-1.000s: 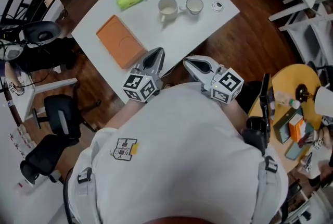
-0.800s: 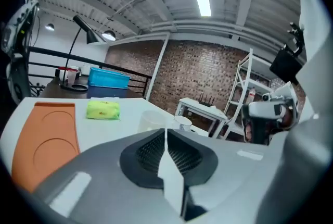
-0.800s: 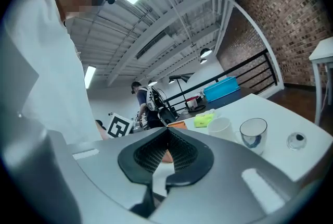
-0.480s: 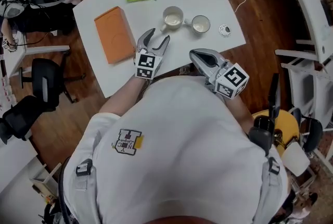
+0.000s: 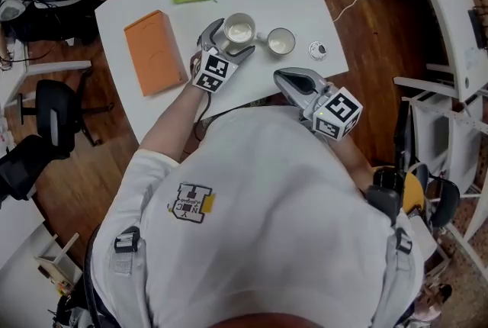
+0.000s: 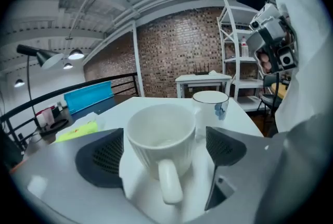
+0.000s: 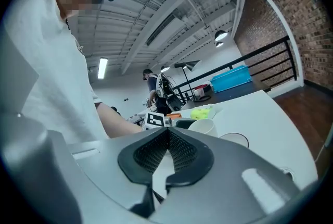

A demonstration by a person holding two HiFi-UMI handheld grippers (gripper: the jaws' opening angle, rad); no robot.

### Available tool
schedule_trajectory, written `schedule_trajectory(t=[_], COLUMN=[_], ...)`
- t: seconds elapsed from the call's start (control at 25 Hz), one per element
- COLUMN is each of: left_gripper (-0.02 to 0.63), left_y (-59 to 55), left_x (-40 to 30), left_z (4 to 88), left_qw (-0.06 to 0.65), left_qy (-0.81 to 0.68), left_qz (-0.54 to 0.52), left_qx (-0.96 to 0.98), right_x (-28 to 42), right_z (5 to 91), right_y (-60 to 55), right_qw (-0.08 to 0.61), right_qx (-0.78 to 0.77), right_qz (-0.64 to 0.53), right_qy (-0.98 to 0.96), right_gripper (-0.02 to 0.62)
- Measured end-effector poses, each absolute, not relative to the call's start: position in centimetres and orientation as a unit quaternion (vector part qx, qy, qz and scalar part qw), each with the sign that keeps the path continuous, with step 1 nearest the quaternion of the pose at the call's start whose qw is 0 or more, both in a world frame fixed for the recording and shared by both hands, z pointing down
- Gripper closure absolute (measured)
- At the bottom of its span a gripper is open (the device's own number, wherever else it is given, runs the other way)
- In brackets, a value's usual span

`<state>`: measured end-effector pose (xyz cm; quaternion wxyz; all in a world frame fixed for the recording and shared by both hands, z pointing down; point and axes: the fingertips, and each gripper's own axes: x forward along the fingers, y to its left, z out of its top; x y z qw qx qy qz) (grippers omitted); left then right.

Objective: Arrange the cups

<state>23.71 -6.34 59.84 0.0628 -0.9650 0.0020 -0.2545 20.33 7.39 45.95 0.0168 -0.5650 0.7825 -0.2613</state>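
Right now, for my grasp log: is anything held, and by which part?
Nothing. The left claw has just been opening around the ribbed cup without pressing it; the right claw is shut, empty.

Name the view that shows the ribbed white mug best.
The left gripper view: the ribbed white mug fills the centre, close up, with its ribs, handle and inside plain. The head view shows it small, from above. The right gripper view shows only its rim and upper wall, small.

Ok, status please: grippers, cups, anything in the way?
Left gripper open, jaws just been opening, around the white mug, pads not touching. Right gripper shut, empty. Second cup close beside the mug, nothing else near.
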Motion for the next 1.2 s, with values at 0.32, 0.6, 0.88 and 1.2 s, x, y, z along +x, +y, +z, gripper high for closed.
schedule_trajectory(t=[0.32, 0.6, 0.88, 1.2], left_gripper=[0.060, 0.103, 0.104, 0.104], left_y=[-5.5, -6.1, -6.8, -5.3], left_x=[26.3, 26.6, 22.9, 15.0], left_z=[60.7, 61.0, 60.9, 61.0], left_qw=[0.128, 0.148, 0.101, 0.037], left_qy=[-0.121, -0.095, 0.029, 0.194], left_qz=[-0.313, -0.319, -0.331, -0.344], left_qx=[-0.933, -0.931, -0.938, -0.918], right_x=[21.2, 21.0, 19.1, 15.3], right_z=[46.4, 46.7, 46.6, 46.5], right_y=[7.6, 7.5, 6.6, 4.6], right_qw=[0.025, 0.027, 0.026, 0.014], right_qx=[-0.562, -0.559, -0.544, -0.508], right_qz=[-0.266, -0.268, -0.268, -0.273], right_qy=[0.783, 0.784, 0.794, 0.817], right_gripper=[0.595, 0.595, 0.595, 0.595])
